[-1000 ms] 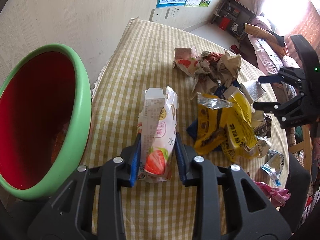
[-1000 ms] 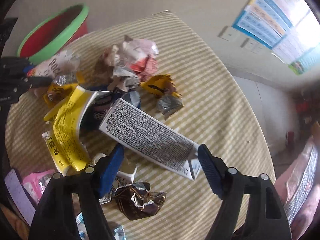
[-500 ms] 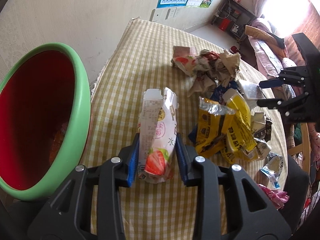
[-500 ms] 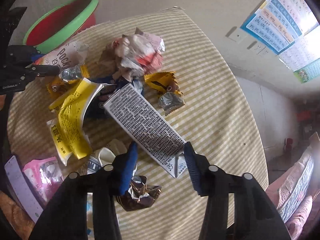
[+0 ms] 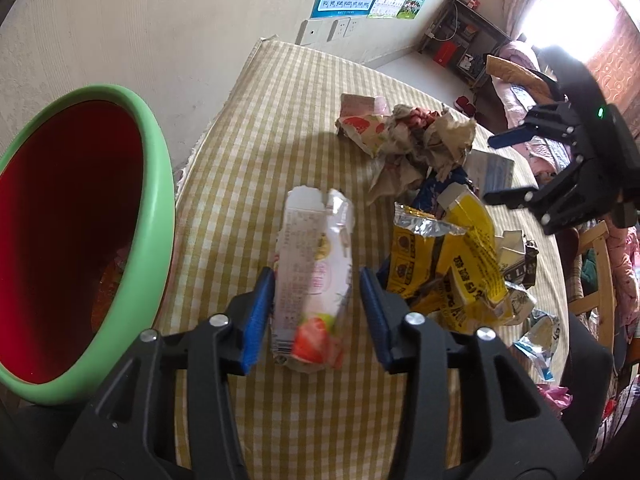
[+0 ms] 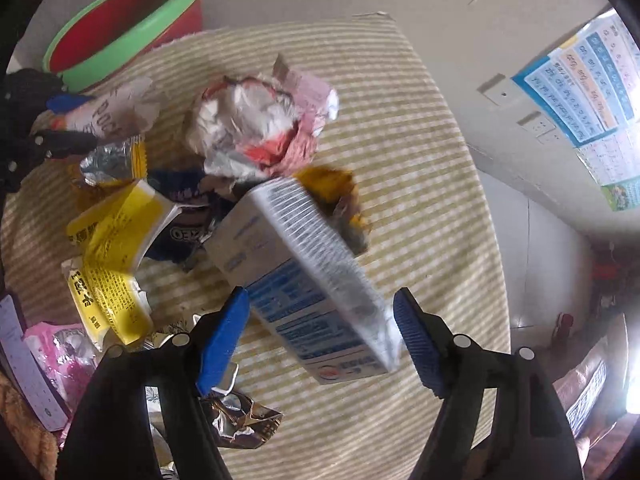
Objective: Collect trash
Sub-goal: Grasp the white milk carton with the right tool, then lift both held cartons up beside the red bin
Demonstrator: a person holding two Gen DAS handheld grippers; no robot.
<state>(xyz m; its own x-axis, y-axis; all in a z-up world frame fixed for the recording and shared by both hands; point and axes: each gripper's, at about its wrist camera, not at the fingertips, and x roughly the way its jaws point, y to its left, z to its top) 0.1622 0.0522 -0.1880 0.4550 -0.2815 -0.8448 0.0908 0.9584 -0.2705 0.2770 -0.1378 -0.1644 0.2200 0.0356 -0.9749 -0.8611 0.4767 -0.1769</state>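
Note:
A torn strawberry snack box (image 5: 312,248) lies between the pads of my left gripper (image 5: 316,280). Its jaws are opening, a gap shows on the right side, and the box's lower end is blurred. The green-rimmed red basin (image 5: 160,184) stands just to the left. In the right wrist view, a white and blue carton (image 6: 296,280) sits tilted on edge and blurred between the opening jaws of my right gripper (image 6: 320,294). The pads stand at its sides without pressing. Yellow wrappers (image 6: 112,240) and a crumpled paper heap (image 6: 256,120) lie beyond it.
A yellow checked cloth covers the round table (image 5: 280,120), which stands against the wall. Brown foil (image 6: 240,420) and a pink wrapper (image 6: 60,352) lie near the right gripper. A wooden chair (image 5: 596,272) stands past the table's right edge.
My left jaws have widened off the strawberry box. My right jaws narrowed on the carton's end, then spread again. The carton has turned onto its edge and shows its blue side.

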